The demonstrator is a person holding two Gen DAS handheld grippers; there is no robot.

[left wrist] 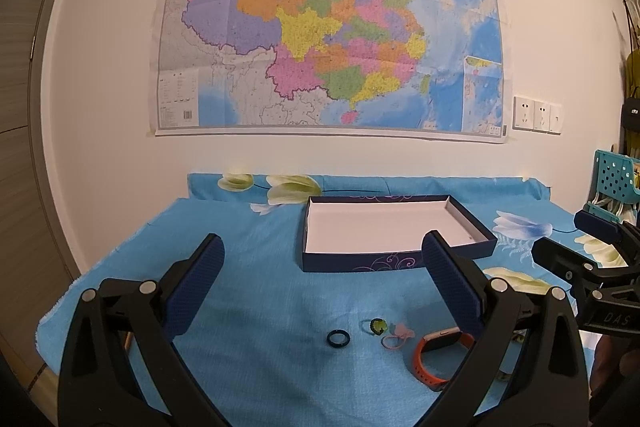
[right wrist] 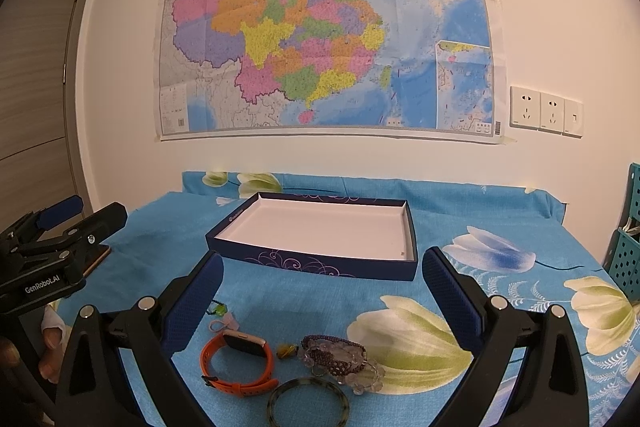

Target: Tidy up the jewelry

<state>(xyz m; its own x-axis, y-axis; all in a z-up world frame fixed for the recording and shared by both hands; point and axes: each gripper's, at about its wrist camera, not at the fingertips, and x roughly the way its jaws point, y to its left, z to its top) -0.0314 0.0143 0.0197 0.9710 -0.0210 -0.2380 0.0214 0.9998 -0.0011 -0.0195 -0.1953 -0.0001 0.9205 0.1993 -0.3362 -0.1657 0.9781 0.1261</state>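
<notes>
Several pieces lie loose on the cloth-covered surface (right wrist: 280,291), near edge, in front of the empty box (right wrist: 320,227). Orange watch (right wrist: 236,363): heaviest, strap springy; likely best pinched across the strap. Bangle (right wrist: 307,403): stiff, smooth, probably slippery; grip across the rim. Beaded bracelets (right wrist: 340,357): limp, may sag; take at the bunch. Dark ring (left wrist: 338,339) and green charm (left wrist: 377,325): light, tiny, pinch edgewise. Left hand-held gripper (left wrist: 322,267) and right hand-held gripper (right wrist: 322,269) both spread wide, holding nothing.
</notes>
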